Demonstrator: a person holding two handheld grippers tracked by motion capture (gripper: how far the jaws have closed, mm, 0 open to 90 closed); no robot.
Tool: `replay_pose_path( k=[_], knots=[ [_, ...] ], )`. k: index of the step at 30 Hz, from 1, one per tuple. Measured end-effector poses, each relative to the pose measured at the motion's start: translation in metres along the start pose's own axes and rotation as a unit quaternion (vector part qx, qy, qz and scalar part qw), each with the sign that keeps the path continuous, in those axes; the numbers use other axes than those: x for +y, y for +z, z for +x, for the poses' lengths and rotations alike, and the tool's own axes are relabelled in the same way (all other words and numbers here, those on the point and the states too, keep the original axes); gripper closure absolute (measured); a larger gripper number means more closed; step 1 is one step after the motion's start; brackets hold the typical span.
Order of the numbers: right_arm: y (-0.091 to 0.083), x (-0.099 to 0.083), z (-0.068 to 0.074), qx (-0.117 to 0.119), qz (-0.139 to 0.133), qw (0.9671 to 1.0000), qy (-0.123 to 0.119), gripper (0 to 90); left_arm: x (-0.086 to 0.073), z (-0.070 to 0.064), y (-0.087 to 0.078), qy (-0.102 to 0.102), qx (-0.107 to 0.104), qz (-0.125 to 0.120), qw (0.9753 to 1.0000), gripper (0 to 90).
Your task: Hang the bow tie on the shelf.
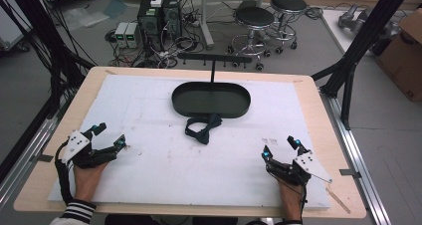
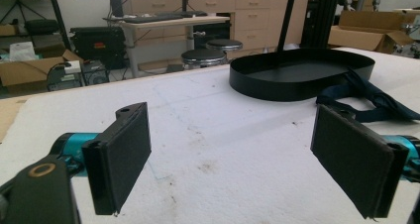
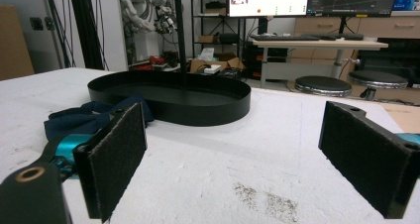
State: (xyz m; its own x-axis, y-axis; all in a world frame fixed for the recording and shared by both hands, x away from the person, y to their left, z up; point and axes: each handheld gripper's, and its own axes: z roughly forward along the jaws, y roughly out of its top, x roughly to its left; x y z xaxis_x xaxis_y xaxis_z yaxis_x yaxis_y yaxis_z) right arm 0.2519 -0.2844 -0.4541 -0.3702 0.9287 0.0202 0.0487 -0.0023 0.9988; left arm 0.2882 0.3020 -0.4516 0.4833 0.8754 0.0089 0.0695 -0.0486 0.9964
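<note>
A dark blue bow tie (image 1: 202,127) lies on the white mat just in front of a black oval tray (image 1: 211,99) with an upright post and hook bar. My left gripper (image 1: 110,135) rests open near the mat's left edge, nothing between its jaws. My right gripper (image 1: 281,148) rests open at the mat's right front, also holding nothing. In the left gripper view the tray (image 2: 297,78) and bow tie (image 2: 369,101) lie ahead to the right, past the gripper (image 2: 237,164). In the right gripper view the tray (image 3: 171,97) and bow tie (image 3: 84,117) lie ahead to the left of the gripper (image 3: 247,164).
The white mat (image 1: 164,160) covers a wooden table (image 1: 318,93). Black frame posts (image 1: 363,41) stand at the right, cables and computers (image 1: 159,21) and stools (image 1: 256,28) on the floor behind. Small dirt marks (image 1: 271,141) dot the mat.
</note>
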Motion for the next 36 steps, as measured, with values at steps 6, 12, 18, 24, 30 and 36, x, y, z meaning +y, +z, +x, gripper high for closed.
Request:
replay_pose_path(
  k=[6,12,18,24,30,36],
  knots=[
    [0.0,0.0,0.0,0.0,0.0,1.0,0.002,10.2,0.0,-0.001,0.0,0.001,0.007,0.001,1.0,16.0],
    [0.0,0.0,0.0,-0.001,-0.001,1.0,-0.001,10.2,0.0,-0.001,0.001,-0.002,0.014,0.003,0.9999,17.2],
    [0.0,0.0,0.0,-0.002,0.0,1.0,0.0,10.2,0.001,-0.002,0.002,0.002,0.025,0.011,0.9996,16.9],
    [0.0,0.0,0.0,-0.002,0.0,1.0,0.001,10.2,0.002,-0.001,0.003,0.0,0.027,0.02,0.9994,15.6],
    [0.0,0.0,0.0,-0.002,0.0,1.0,0.001,10.2,0.009,0.0,0.002,0.0,0.022,0.033,0.9992,15.7],
    [0.0,0.0,0.0,-0.001,0.0,1.0,0.001,10.2,0.024,-0.002,0.003,-0.003,0.003,0.039,0.9992,15.7]
  ],
)
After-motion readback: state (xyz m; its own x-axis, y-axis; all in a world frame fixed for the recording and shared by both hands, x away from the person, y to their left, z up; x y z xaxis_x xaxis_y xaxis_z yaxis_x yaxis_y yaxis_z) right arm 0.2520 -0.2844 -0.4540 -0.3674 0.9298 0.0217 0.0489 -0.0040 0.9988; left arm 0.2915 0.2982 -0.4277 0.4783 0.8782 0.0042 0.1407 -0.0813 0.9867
